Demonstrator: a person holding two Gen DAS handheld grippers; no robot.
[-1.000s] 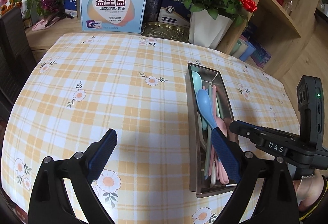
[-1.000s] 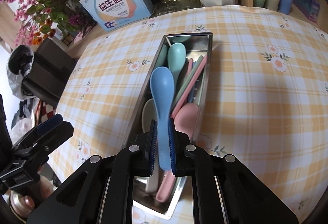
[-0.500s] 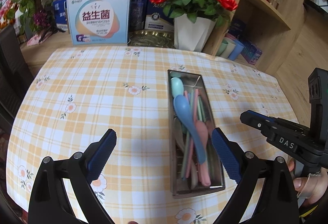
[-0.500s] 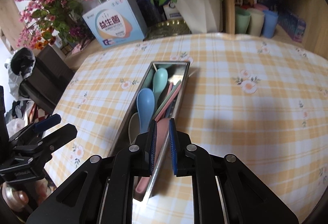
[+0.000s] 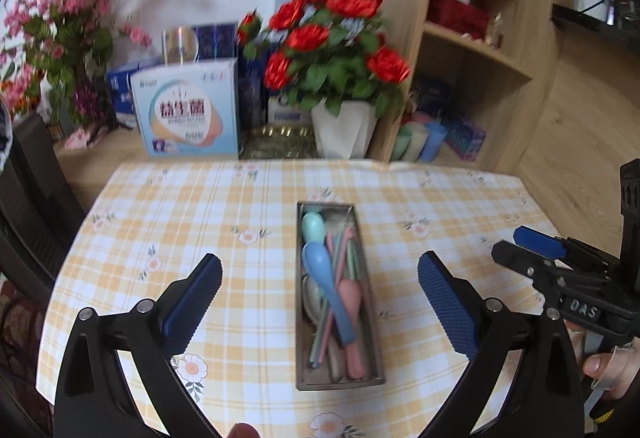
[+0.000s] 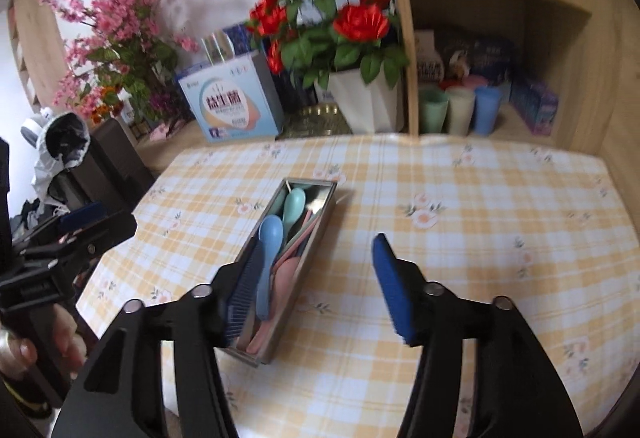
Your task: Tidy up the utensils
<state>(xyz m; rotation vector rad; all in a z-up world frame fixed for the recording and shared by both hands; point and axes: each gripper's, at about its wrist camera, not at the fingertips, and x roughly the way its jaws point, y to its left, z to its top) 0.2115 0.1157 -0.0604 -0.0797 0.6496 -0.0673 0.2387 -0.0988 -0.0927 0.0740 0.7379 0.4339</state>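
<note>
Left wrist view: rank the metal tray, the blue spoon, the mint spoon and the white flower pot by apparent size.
1. metal tray
2. white flower pot, though it stands farther back, so its true size is unsure
3. blue spoon
4. mint spoon, partly covered by the blue one

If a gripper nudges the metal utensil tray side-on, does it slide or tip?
Probably slides: the tray looks long, low and flat-bottomed on the smooth tablecloth. Loose contents like the blue spoon may shift and rattle.

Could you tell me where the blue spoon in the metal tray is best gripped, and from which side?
Grip the blue spoon by its handle, coming from above: it lies on top of the other utensils, along the narrow metal tray, whose walls likely block a sideways approach.
</note>
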